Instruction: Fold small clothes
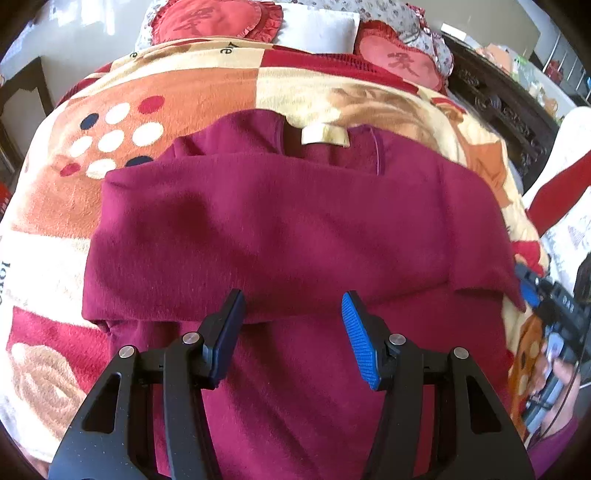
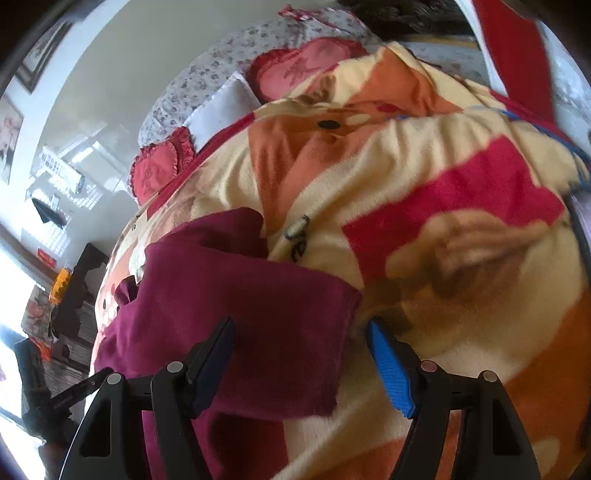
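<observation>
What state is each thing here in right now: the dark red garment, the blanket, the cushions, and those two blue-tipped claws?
Sweater: lying on the blanket, sleeves folded across the body, collar label showing.
Blanket: spread over the bed, rumpled on the right.
Heart cushions: resting at the head of the bed.
Left gripper: open, over the sweater, holding nothing.
Right gripper: open, sleeve edge between its fingers, not pinched.

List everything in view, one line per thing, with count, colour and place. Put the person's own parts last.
Fleece garment: one, maroon, partly folded, lying on the blanket.
Plush patterned blanket: one, cream, orange and red, covering the bed.
Heart-shaped cushions: two, red, at the head of the bed.
Pillow: one, white, between the cushions.
Carved wooden furniture: dark, right of the bed.
Left gripper: black with blue pads, open over the garment.
Right gripper: same, open at the garment's edge.
Hand: one, on the right gripper's handle.
</observation>
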The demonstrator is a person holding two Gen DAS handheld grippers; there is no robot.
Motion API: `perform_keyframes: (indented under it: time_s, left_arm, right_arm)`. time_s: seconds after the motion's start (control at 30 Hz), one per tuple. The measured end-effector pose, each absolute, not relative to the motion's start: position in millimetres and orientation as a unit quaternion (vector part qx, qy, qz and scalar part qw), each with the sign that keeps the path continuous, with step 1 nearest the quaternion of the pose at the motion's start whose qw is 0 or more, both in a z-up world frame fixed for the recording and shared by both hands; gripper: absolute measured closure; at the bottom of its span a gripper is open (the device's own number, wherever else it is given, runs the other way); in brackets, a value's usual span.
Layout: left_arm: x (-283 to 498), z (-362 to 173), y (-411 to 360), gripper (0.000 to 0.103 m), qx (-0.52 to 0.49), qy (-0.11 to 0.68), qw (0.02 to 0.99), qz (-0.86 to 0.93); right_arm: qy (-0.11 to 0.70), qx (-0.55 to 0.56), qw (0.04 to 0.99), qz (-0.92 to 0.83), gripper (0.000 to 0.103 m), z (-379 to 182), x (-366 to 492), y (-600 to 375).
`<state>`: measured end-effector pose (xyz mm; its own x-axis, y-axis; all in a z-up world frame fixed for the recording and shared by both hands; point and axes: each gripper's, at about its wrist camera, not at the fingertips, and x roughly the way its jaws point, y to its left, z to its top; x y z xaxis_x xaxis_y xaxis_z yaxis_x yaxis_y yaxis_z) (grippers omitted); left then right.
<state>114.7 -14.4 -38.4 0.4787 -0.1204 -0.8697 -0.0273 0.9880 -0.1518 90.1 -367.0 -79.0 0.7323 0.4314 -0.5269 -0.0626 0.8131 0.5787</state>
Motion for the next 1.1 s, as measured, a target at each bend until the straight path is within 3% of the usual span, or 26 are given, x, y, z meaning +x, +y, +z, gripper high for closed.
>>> perform_keyframes:
  time_s: [0.07, 0.13, 0.2, 0.33, 0.5, 0.9, 1.07, 1.1]
  left_arm:
    - [113, -40, -15, 0.048, -0.069, 0.512, 0.856, -0.027]
    - [112, -40, -16, 0.048, -0.065, 0.511, 0.857, -0.026]
    - [110, -40, -17, 0.048, -0.059, 0.509, 0.858, -0.024]
    - [109, -40, -16, 0.048, -0.06, 0.508, 0.859, -0.023]
    - [104, -37, -11, 0.036, -0.074, 0.502, 0.861, -0.025]
    - [91, -22, 23, 0.036, -0.127, 0.49, 0.862, -0.026]
    - [83, -17, 33, 0.036, -0.126, 0.482, 0.866, -0.027]
    - [82, -16, 34, 0.036, -0.122, 0.481, 0.868, -0.027]
  right_arm:
    - [0.34, 0.262, 0.893, 0.136, 0.034, -83, 100, -365]
    - [0.339, 0.256, 0.896, 0.131, 0.047, -83, 104, -363]
    - [0.328, 0.251, 0.901, 0.131, 0.076, -77, 102, -365]
    - [0.291, 0.261, 0.909, 0.145, 0.086, -56, 84, -369]
    - [0.267, 0.262, 0.906, 0.196, 0.088, -23, 67, -359]
    - [0.217, 0.249, 0.866, 0.376, 0.089, 61, 71, -263]
    - [0.227, 0.218, 0.881, 0.354, 0.089, 72, 84, -226]
    - [0.231, 0.227, 0.877, 0.354, 0.08, 70, 86, -229]
